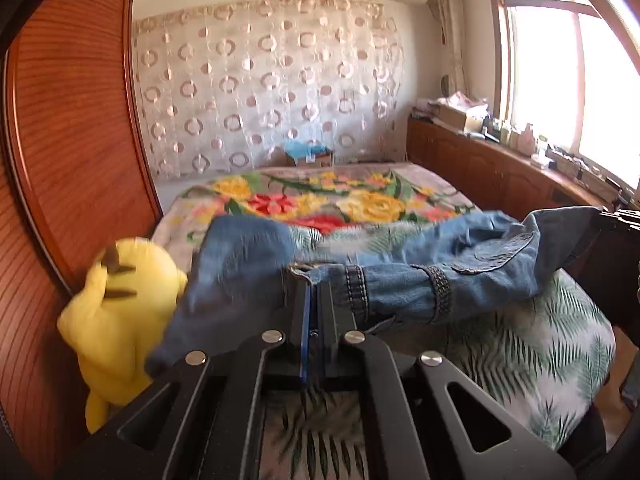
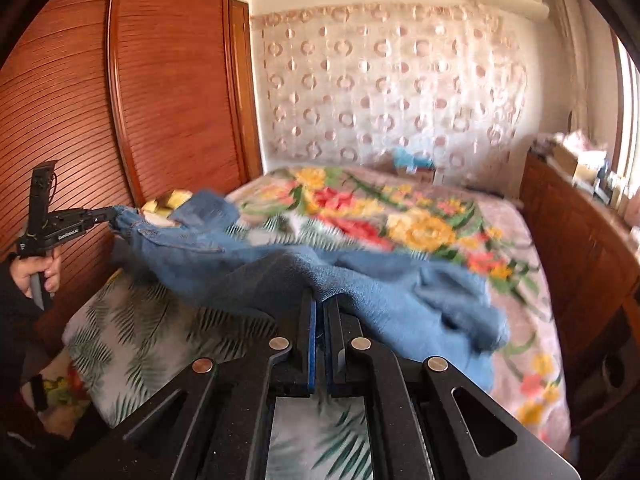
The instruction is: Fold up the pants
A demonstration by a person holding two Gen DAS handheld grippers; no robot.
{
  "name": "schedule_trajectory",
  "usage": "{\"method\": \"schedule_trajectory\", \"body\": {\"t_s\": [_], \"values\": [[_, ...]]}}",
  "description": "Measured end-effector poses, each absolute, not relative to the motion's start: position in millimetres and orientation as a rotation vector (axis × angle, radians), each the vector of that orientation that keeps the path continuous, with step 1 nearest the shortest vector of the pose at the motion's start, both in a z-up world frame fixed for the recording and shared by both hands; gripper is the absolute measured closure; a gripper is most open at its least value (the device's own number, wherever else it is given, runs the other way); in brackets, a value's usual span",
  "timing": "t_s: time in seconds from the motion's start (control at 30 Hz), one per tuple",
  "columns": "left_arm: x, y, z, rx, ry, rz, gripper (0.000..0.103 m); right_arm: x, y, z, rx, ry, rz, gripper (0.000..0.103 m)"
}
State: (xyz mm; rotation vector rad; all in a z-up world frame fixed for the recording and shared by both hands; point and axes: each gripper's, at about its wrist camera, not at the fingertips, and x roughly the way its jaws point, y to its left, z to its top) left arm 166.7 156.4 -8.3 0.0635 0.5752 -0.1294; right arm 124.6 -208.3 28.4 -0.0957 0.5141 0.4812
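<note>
The left gripper (image 1: 310,280) has its jaws closed tight on the waistband of the denim pants (image 1: 400,280), pinching the cloth at the button end, with a belt loop showing toward 3 o'clock of the grip. The right gripper (image 2: 320,298) likewise has its jaws pressed together on a bunched fold of the pants (image 2: 380,280); motion blur makes it hard to say which part of the garment that is, probably the other end of the waist. Between the two grips the pants hang lifted above the bed (image 1: 540,340), sagging in the middle, with the loose cloth trailing toward 4 o'clock in the right wrist view. The bed carries a palm-leaf sheet near the grippers and a floral blanket (image 2: 420,228) farther back, toward 12 o'clock. A yellow plush toy (image 1: 120,300) sits at 9 o'clock in the left wrist view, against the slatted wooden wardrobe (image 2: 160,80).
</note>
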Motion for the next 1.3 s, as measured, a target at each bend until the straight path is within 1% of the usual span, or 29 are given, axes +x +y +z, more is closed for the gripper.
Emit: {"method": "schedule_trajectory", "body": {"t_s": [0.13, 0.27, 0.43, 0.5, 0.53, 0.6, 0.63, 0.77, 0.83, 1.03, 1.13, 1.3], "values": [[146.1, 161.8, -45.8, 0.031, 0.651, -0.118, 0.1, 104.8, -210.5, -9.8, -0.097, 0.604, 0.496, 0.101], [137.5, 158.8, -77.6, 0.017, 0.725, -0.114, 0.1, 103.2, -207.0, -46.6, -0.094, 0.686, 0.502, 0.101], [133.4, 148.2, -81.2, 0.034, 0.748, -0.103, 0.099, 111.9, -205.2, -70.2, -0.084, 0.744, 0.495, 0.101], [131.4, 146.6, -76.1, 0.04, 0.748, -0.11, 0.098, 115.7, -208.7, -69.5, -0.068, 0.746, 0.493, 0.1], [130.8, 145.2, -73.9, 0.045, 0.756, -0.116, 0.091, 118.0, -209.2, -66.8, -0.061, 0.748, 0.497, 0.1], [128.3, 143.1, -69.6, 0.067, 0.75, -0.121, 0.082, 111.2, -210.4, -62.5, -0.06, 0.741, 0.5, 0.099], [127.4, 138.7, -66.1, 0.085, 0.743, -0.127, 0.079, 107.3, -209.3, -58.9, -0.062, 0.735, 0.5, 0.099], [132.9, 119.0, -54.8, 0.101, 0.719, -0.173, 0.074, 96.4, -224.8, -51.6, -0.062, 0.708, 0.489, 0.099], [140.2, 106.7, -51.7, 0.107, 0.713, -0.201, 0.068, 91.2, -228.3, -49.0, -0.058, 0.693, 0.478, 0.099], [170.7, 57.0, -53.3, 0.159, 0.724, -0.298, 0.067, 105.0, -249.3, -45.2, -0.052, 0.653, 0.416, 0.099], [187.6, 34.3, -54.3, 0.151, 0.718, -0.333, 0.063, 118.6, -255.3, -44.2, -0.052, 0.639, 0.388, 0.099], [212.8, 9.8, -57.6, 0.131, 0.735, -0.379, 0.063, 141.6, -259.8, -44.3, -0.058, 0.628, 0.365, 0.098]]}}
